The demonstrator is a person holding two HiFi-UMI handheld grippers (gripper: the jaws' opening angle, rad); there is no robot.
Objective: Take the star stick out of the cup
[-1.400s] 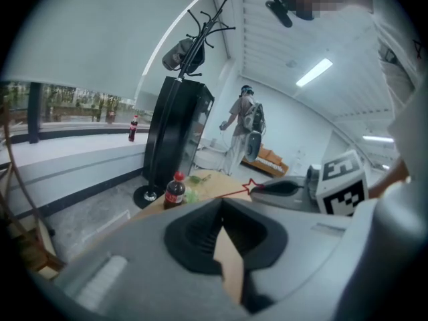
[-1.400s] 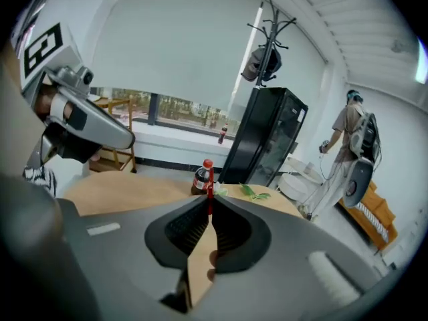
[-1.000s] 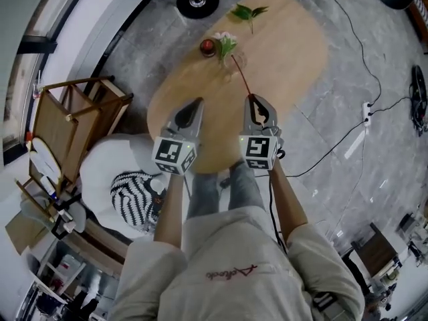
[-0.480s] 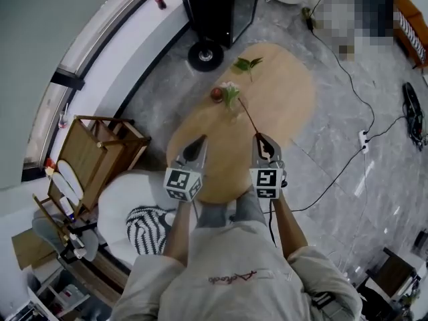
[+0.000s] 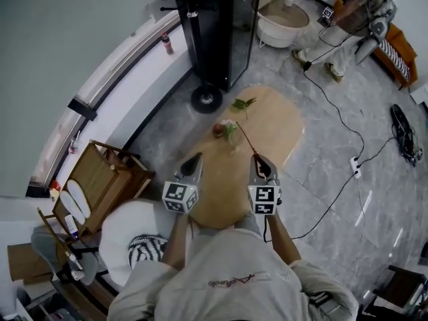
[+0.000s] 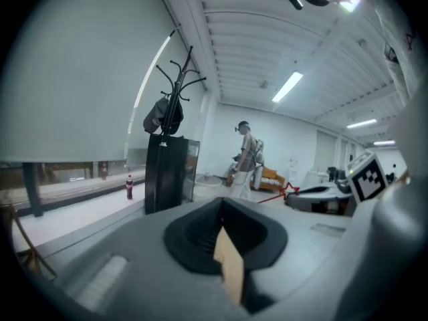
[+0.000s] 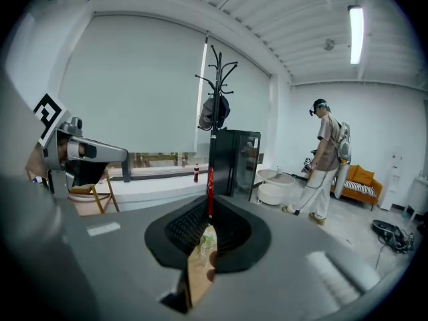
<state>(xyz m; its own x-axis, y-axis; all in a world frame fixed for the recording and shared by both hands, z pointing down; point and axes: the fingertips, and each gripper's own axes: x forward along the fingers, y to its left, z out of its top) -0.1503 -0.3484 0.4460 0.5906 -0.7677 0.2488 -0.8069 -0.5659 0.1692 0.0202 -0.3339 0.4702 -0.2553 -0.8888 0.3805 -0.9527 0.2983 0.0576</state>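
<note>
**A:** What may fail here?

**B:** The right gripper [image 5: 257, 158], jaws closed on the near end of the star stick [image 5: 246, 138], holds a long thin rod by one end. The rod may pivot or slip in that grip. Its far end, seen over the cup [image 5: 232, 142] on the table [image 5: 281, 122], could snag the flowers [image 5: 228, 128]. The left gripper [image 5: 196, 157] is closed and empty.

**A:** And the stick's appearance?

**B:** Slender, straight and red, with a small star [image 6: 289, 191] at the far tip. It appears to be clear of the cup.

Near half of table [image 5: 221, 189] bare — farther on stand cup [image 5: 231, 138] and red ball [image 5: 218, 130]; sprig [image 5: 242, 103] beyond.
</note>
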